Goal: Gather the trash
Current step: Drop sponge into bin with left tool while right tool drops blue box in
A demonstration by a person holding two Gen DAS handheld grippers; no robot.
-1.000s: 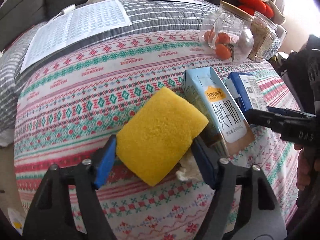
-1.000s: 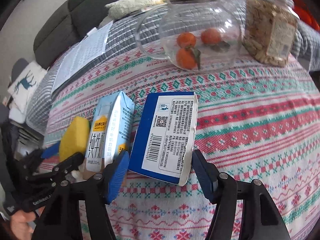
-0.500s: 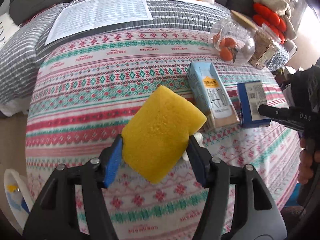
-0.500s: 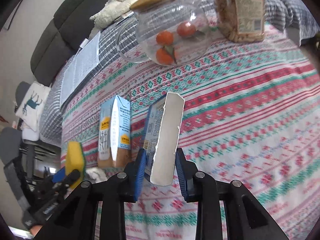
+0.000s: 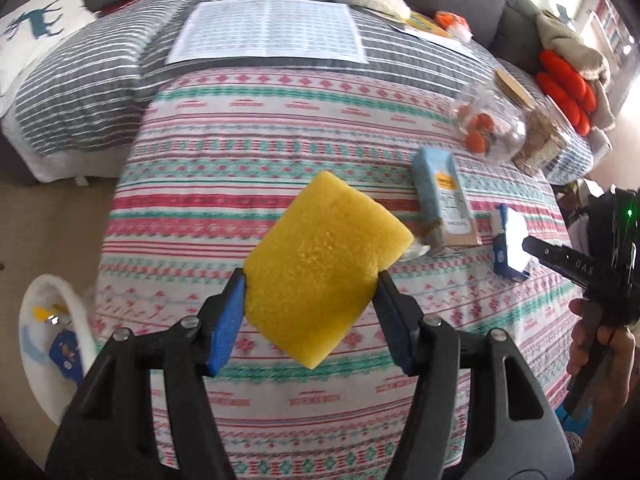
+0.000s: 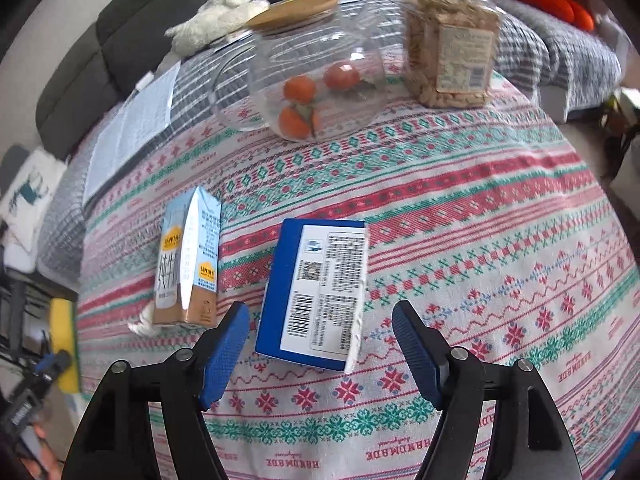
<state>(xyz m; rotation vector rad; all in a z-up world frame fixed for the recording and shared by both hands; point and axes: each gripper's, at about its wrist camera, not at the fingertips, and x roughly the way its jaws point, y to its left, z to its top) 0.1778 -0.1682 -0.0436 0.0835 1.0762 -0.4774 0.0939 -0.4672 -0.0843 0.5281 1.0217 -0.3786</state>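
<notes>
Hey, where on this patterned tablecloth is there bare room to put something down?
The left half of the patterned tablecloth lies bare, between the printed sheet and the sponge in the left gripper. Another bare stretch runs right of the blue box, below the snack jar. It is crowded around the milk carton and glass jar.

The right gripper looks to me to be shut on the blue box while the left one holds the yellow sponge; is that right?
Not quite: the right gripper is open, its jaws spread wide on either side of the blue box, which lies on the tablecloth, as the right wrist view shows. The left gripper does hold the yellow sponge.
</notes>
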